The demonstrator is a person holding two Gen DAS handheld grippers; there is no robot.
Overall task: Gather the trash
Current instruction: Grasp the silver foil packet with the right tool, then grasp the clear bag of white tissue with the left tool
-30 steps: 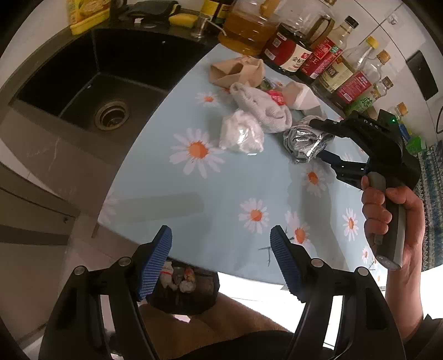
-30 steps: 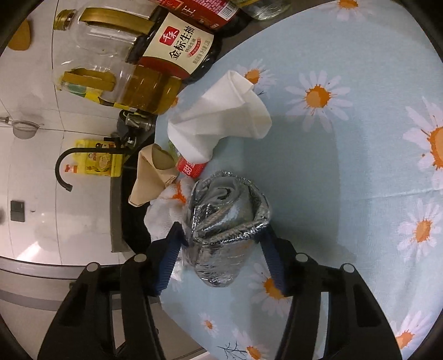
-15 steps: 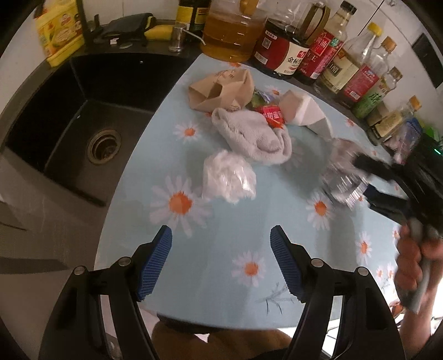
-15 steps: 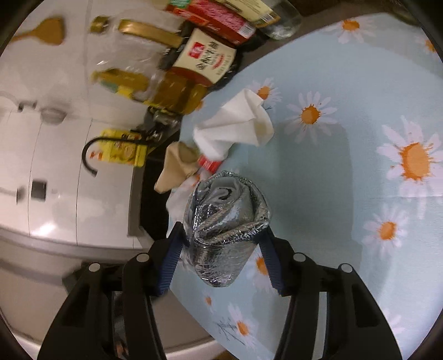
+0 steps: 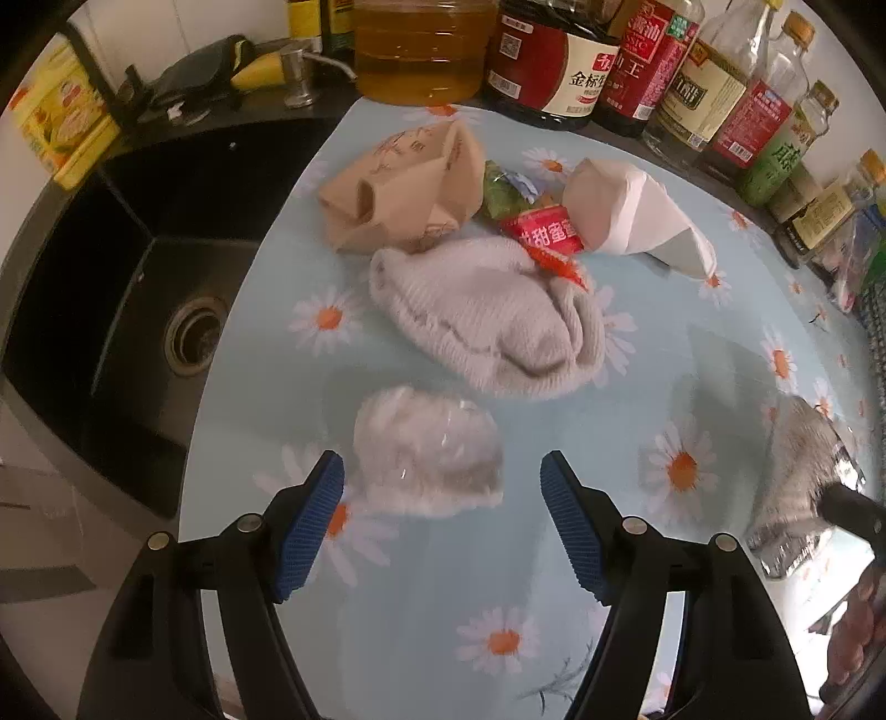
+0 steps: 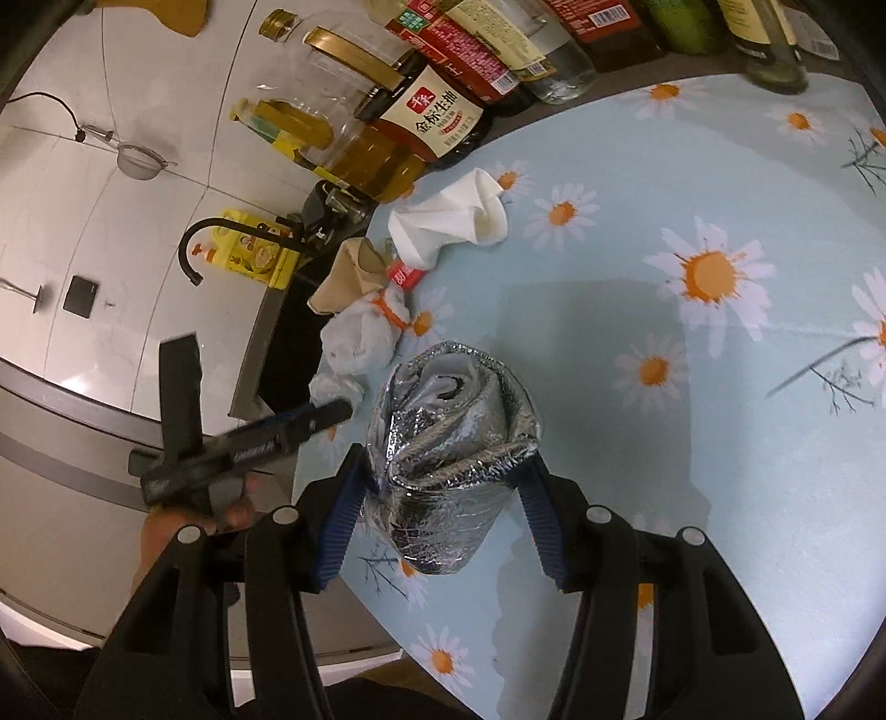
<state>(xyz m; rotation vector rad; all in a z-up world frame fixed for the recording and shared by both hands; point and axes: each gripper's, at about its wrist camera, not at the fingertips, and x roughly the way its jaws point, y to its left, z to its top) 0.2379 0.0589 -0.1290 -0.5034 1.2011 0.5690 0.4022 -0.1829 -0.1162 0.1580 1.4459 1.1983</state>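
My left gripper (image 5: 443, 487) is open and points down at the daisy-print tablecloth (image 5: 692, 343). A crumpled white plastic wad (image 5: 426, 454) lies just ahead of its blue fingertips, roughly centred in the gap and untouched. Beyond the wad lie a grey knitted cloth (image 5: 487, 321), a brown paper bag (image 5: 398, 194), a red wrapper (image 5: 548, 232), a green wrapper (image 5: 504, 191) and a white paper napkin (image 5: 637, 221). My right gripper (image 6: 443, 471) is shut on a rolled silver foil bundle (image 6: 448, 443), held above the cloth. That bundle (image 5: 797, 482) also shows blurred at the right edge of the left wrist view.
A black sink (image 5: 111, 310) drops away left of the table. An oil jug (image 5: 421, 50) and a row of sauce bottles (image 5: 637, 72) line the back edge. A hand (image 6: 183, 520) holding the other gripper shows at the left of the right wrist view.
My left gripper has moved forward over the table and sunk towards the white wad. My right gripper has carried the foil bundle away from the pile, towards the table's near right side.
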